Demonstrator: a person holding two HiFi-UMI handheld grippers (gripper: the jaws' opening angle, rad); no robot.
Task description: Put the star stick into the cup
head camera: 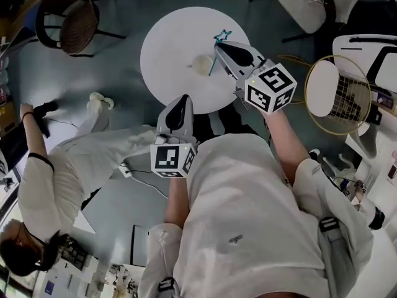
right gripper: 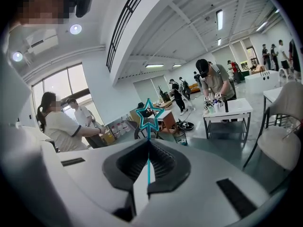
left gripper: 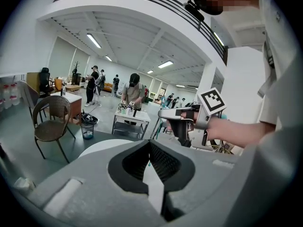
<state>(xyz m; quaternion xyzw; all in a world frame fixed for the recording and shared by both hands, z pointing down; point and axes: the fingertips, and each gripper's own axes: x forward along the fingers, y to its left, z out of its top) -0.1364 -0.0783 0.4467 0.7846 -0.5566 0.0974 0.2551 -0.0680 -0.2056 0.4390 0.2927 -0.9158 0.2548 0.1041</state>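
On the round white table [head camera: 167, 36] stands a small pale cup [head camera: 201, 64]. The star stick [head camera: 221, 36], thin and teal with an outlined star on top, hangs above the table just right of the cup. My right gripper [head camera: 218, 46] is shut on its shaft. In the right gripper view the star [right gripper: 149, 113] rises above the closed jaws [right gripper: 148, 143]. My left gripper [head camera: 184, 99] hovers at the table's near edge, jaws together and empty [left gripper: 149, 144]. The left gripper view also shows the right gripper [left gripper: 176, 117]; the cup is hidden there.
A wicker chair [head camera: 67, 18] stands at the far left. A person in white [head camera: 49, 185] crouches on the floor to the left. A white chair [head camera: 304, 2] and a round wire-frame stand [head camera: 338, 95] are on the right. Other people work at tables in the background [left gripper: 133, 91].
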